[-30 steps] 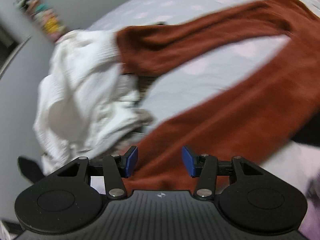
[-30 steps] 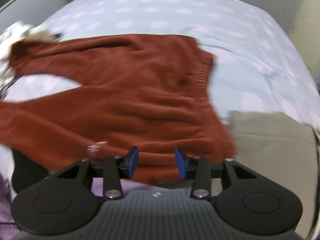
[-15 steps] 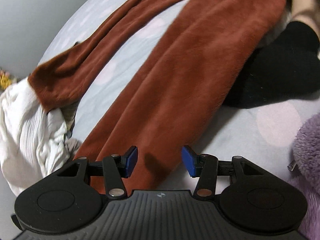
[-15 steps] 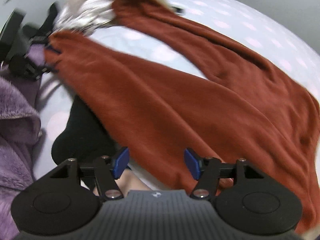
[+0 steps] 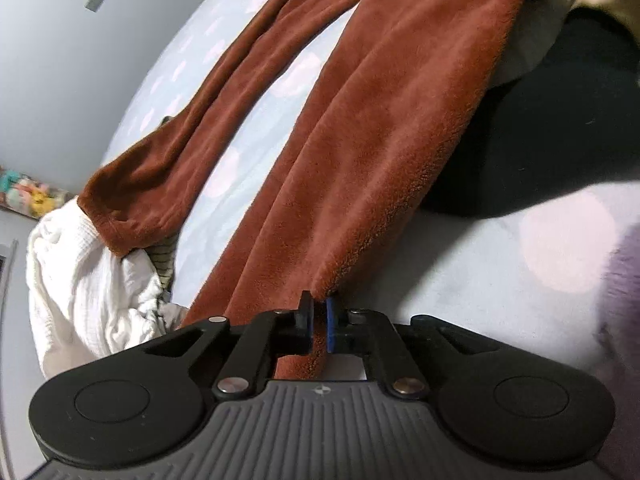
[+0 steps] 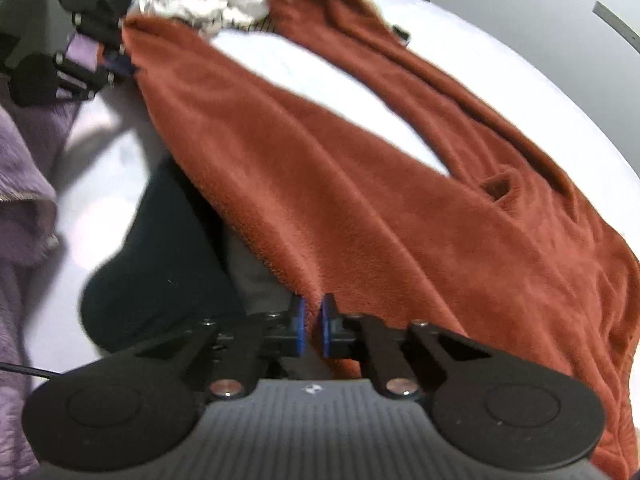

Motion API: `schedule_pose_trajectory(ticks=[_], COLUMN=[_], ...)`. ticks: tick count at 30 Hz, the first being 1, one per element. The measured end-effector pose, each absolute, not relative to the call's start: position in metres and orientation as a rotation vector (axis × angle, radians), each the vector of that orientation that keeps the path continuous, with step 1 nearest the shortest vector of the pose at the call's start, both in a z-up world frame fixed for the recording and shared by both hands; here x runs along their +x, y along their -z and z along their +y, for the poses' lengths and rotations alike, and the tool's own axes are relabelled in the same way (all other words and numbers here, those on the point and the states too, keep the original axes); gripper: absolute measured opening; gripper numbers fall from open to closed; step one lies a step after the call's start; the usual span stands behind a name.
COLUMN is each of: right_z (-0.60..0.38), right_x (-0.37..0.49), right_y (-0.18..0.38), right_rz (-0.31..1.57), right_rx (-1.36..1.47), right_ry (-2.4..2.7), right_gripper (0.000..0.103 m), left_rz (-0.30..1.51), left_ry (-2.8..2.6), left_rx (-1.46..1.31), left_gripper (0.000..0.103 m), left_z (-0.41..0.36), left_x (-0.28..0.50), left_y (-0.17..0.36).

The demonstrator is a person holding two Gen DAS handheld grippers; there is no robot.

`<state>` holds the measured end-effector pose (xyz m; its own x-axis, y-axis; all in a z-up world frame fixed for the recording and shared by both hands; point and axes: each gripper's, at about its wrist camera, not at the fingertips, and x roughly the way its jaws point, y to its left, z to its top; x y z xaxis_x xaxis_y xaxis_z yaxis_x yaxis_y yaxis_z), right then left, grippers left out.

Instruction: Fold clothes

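Grip, left: left gripper (image 5: 319,326) pinched nearly closed on a corner of the sweater (image 5: 360,152), fleece caught between the blue pads.
Grip, right: right gripper (image 6: 311,326) clamped nearly closed on the sweater's near edge, a fold of fleece between the pads; also visible far off in the left view, at the same edge.
Sweater: rust-brown, spread across the bed (image 5: 460,264), one long edge held at both ends, sleeve (image 5: 188,120) trailing toward the far side.
Under the edge: black garment (image 6: 160,248) lying partly beneath the sweater, between the two grippers.
Beside: purple fleece (image 6: 24,200) at the near side; white garment (image 5: 88,288) bunched under the sleeve cuff.
Progress: early, by the look of it; no fold made yet, sleeve still out, edge only gripped.
Left to do: likely carrying the held edge across, tucking the sleeve, folding again; other clothes still loose.
Containers: none in view; no basket or box, nothing stacked.
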<state>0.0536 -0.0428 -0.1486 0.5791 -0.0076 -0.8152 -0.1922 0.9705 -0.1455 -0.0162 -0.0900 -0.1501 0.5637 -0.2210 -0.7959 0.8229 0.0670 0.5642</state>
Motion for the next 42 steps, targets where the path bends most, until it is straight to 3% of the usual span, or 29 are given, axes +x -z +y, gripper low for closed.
schedule_pose_trajectory(ticks=[5, 11, 15, 19, 22, 25, 31, 35, 42], right_z=[-0.044, -0.037, -0.044, -0.058, -0.075, -0.096, -0.156, -0.214, -0.342], right_x=[0.034, 0.032, 0.034, 0.022, 0.013, 0.013, 0.027, 0.042, 0.085], right_y=[0.131, 0.153, 0.146, 0.134, 0.121, 0.110, 0.097, 0.090, 0.084], right_rz=[0.985, 1.072, 1.063, 1.028, 0.988, 0.948, 0.905, 0.883, 0.842], right_rx=[-0.161, -0.141, -0.097, -0.053, 0.011, 0.050, 0.052, 0.100, 0.212], right_ry=[-0.184, -0.225, -0.215, -0.194, -0.161, -0.101, 0.093, 0.210, 0.421], right_gripper=[0.007, 0.008, 0.017, 0.037, 0.039, 0.042, 0.045, 0.046, 0.053], left_rz=[0.655, 0.766, 0.822, 0.842, 0.841, 0.804, 0.672, 0.568, 0.453], left_ry=[0.980, 1.019, 1.023, 1.052, 1.038, 0.963, 0.772, 0.676, 0.551], left_rx=[1.335, 1.332, 1.258, 1.121, 1.025, 0.978, 0.946, 0.995, 1.111], left_gripper=[0.003, 0.004, 0.013, 0.026, 0.032, 0.040, 0.041, 0.048, 0.048], left_z=[-0.075, -0.072, -0.068, -0.058, -0.054, -0.061, -0.095, -0.131, -0.190], left_x=[-0.039, -0.044, -0.032, -0.009, 0.016, 0.047, 0.122, 0.170, 0.257], left_y=[0.137, 0.155, 0.151, 0.122, 0.098, 0.081, 0.062, 0.060, 0.073])
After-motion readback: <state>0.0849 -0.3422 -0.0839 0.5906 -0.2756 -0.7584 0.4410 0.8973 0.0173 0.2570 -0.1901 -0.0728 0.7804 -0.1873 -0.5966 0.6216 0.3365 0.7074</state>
